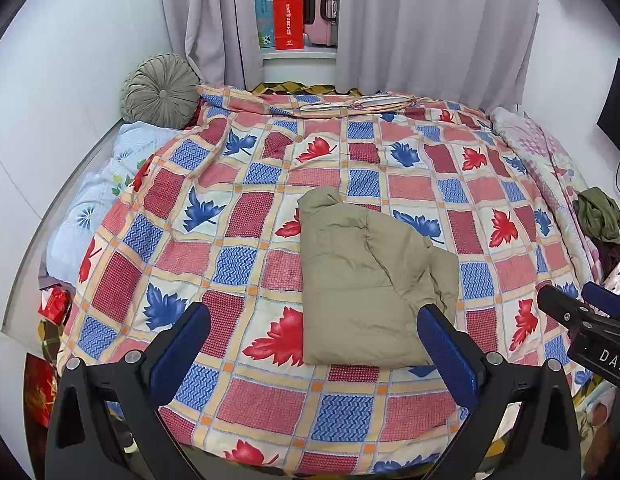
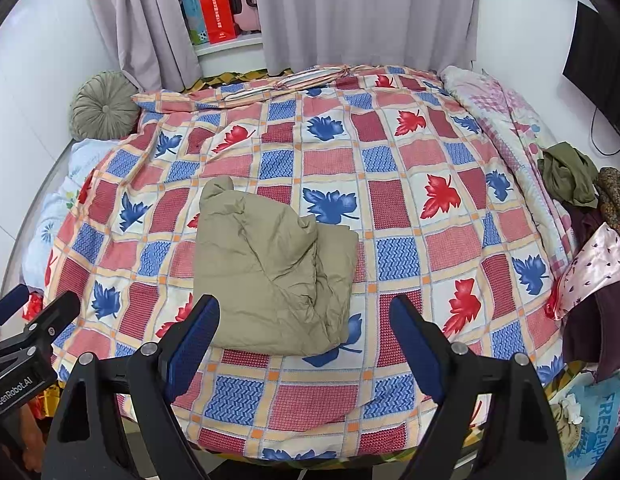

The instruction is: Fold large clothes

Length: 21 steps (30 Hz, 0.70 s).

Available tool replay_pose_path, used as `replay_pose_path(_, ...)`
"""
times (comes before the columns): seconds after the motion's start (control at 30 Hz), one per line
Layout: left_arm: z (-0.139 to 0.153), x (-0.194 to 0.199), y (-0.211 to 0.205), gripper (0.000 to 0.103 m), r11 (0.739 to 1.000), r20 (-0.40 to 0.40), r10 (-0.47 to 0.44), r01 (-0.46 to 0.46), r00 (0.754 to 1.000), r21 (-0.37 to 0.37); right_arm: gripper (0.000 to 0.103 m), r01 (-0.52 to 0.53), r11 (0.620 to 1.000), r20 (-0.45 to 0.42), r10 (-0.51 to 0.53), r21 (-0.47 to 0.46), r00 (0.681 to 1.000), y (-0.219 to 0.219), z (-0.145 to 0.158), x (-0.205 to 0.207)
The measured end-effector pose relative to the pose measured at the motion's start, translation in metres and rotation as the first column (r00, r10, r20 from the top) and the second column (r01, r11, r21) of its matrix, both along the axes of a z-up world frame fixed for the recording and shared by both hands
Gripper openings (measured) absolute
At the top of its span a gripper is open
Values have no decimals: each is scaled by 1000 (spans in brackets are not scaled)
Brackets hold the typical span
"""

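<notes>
Folded khaki garment on quilt; clothes pile well apart.

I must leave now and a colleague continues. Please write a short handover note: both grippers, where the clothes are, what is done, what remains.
Left gripper: jaws open, empty, above the near bed edge.
Right gripper: jaws open, empty, beside it.
Khaki garment: lies folded in a compact bundle on the leaf-pattern quilt, nobody holding it.
Done: this garment looks folded.
Left: the clothes pile at the right bed edge looks unfolded; probably take the next piece there.
</notes>
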<state>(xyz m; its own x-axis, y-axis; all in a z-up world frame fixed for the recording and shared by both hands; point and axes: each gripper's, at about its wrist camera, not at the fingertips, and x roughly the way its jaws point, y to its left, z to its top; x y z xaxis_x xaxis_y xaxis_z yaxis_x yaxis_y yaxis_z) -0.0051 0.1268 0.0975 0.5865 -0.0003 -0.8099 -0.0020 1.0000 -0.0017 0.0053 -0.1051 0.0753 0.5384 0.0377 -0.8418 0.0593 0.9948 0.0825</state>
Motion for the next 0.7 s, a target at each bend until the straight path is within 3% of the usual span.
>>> replay_pose_path(0.7,0,1,0,103,1000,-3,1,-1,1000,6,88,-5,1000,-3,5,0,1000,-3,1,3)
